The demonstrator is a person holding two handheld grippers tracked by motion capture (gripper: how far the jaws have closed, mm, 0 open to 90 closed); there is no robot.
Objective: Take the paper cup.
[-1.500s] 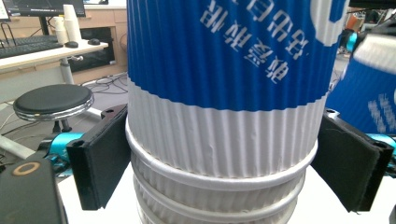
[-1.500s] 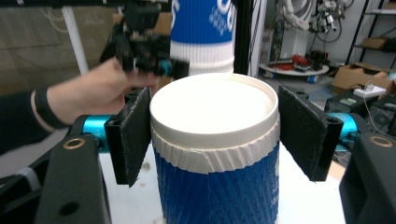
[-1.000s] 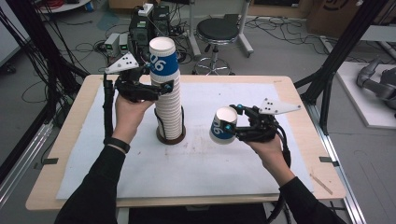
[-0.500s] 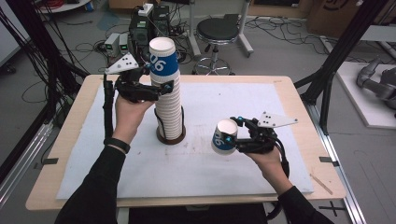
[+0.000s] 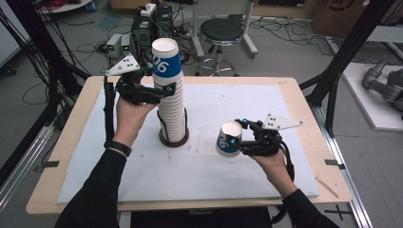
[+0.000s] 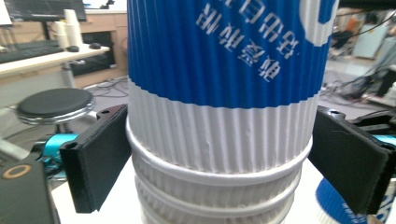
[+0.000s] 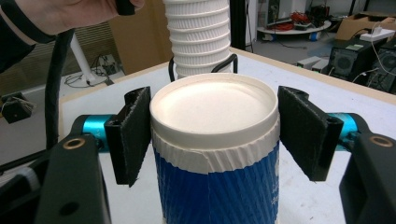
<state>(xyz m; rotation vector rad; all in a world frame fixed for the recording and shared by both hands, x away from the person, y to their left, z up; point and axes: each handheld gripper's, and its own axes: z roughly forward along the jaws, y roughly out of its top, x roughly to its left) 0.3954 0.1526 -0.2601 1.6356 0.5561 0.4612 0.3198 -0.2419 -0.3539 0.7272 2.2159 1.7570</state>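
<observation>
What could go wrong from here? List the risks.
The left gripper, whose jaws have just been opening, straddles the top cup of a tall stack; pulling away crooked could topple it. The right gripper pinches a loose cup only near its base; it could slip or crumple.

Your tall stack of ribbed paper cups point(image 5: 171, 102) is standing upside down in its black holder mid-table. The single blue-and-white cup point(image 5: 229, 139) is sitting inverted, off to its right.

Top cup of the stack point(image 5: 166, 64) before you, white "06" on its blue band, upside-down Chinese characters, unreadable, on that band in your left gripper view.
</observation>
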